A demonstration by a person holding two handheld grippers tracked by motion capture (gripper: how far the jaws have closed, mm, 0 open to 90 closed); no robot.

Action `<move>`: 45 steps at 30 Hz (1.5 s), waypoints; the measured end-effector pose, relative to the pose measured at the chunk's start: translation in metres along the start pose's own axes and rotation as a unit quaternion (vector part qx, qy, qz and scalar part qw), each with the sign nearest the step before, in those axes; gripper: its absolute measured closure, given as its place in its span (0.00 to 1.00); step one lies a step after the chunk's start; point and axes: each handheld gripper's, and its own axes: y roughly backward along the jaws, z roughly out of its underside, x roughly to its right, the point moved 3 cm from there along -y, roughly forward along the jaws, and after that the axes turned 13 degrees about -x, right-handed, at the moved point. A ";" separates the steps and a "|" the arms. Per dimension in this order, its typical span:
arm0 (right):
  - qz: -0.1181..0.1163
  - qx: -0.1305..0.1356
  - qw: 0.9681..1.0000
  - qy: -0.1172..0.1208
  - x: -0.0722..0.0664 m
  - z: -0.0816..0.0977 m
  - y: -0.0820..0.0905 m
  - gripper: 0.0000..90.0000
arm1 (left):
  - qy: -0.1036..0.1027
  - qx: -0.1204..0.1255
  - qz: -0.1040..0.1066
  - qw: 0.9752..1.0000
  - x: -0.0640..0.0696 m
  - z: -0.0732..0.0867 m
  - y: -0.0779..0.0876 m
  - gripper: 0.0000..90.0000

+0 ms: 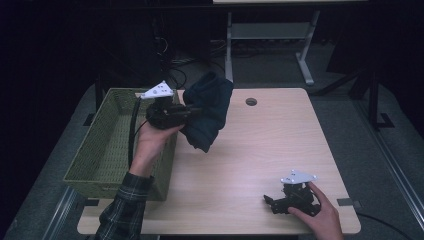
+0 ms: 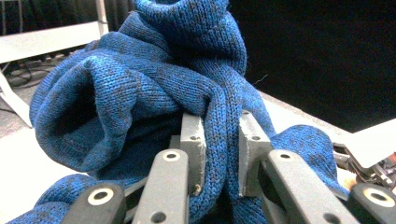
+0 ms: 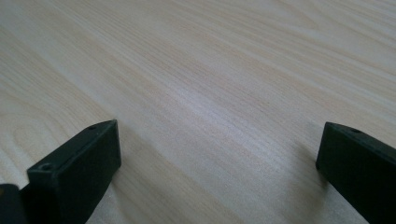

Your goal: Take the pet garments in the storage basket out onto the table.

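High view: left claw (image 1: 192,112) holds blue knit garment (image 1: 207,110) lifted off the surface (image 1: 260,150), just right of green basket (image 1: 112,145) at far left. Carry step looks in hand; next move likely calls for swinging left over basket, then letting go. Right claw (image 1: 272,202) rests near right.

Left gripper view: pads (image 2: 194,140) clamped on a knit fold.

Right gripper view: jaws wide apart, nothing between, bare wood below.

The high view looks down on the table (image 1: 260,150); both gripper views sit close, sharing its wooden top.
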 end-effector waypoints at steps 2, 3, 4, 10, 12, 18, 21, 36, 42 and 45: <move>0.000 0.000 1.000 0.000 0.000 0.000 0.000 0.00 | -0.004 -0.003 0.001 1.000 0.002 -0.001 -0.007 0.84; 0.000 0.000 1.000 0.000 0.000 0.000 0.000 0.00 | -0.004 -0.004 0.003 1.000 0.003 -0.001 -0.010 0.84; 0.000 0.000 1.000 -0.001 0.000 0.000 0.000 0.00 | -0.004 -0.005 0.005 1.000 0.004 -0.001 -0.013 0.84; -0.001 0.000 1.000 -0.001 0.000 0.000 0.000 0.00 | -0.010 -0.017 0.018 1.000 0.008 -0.002 -0.034 0.84; 0.000 0.000 1.000 -0.001 0.000 0.000 0.000 0.00 | -0.008 -0.019 0.023 1.000 0.009 -0.002 -0.040 0.84; -0.001 -0.001 1.000 -0.001 0.000 0.000 0.000 0.00 | -0.009 -0.035 0.034 0.999 0.014 0.002 -0.064 0.84; -0.001 -0.001 1.000 -0.002 0.000 0.000 0.000 0.00 | -0.011 -0.040 0.035 0.999 0.016 0.003 -0.073 0.84; -0.001 -0.001 1.000 -0.002 0.000 0.000 0.000 0.00 | -0.023 -0.118 0.057 0.991 0.034 0.027 -0.151 0.84; -0.001 -0.001 1.000 -0.003 -0.001 0.000 0.000 0.00 | -0.026 -0.139 0.058 0.988 0.037 0.035 -0.179 0.84; -0.001 -0.001 1.000 -0.002 0.000 0.000 0.000 0.00 | -0.029 -0.157 0.057 0.985 0.039 0.041 -0.193 0.84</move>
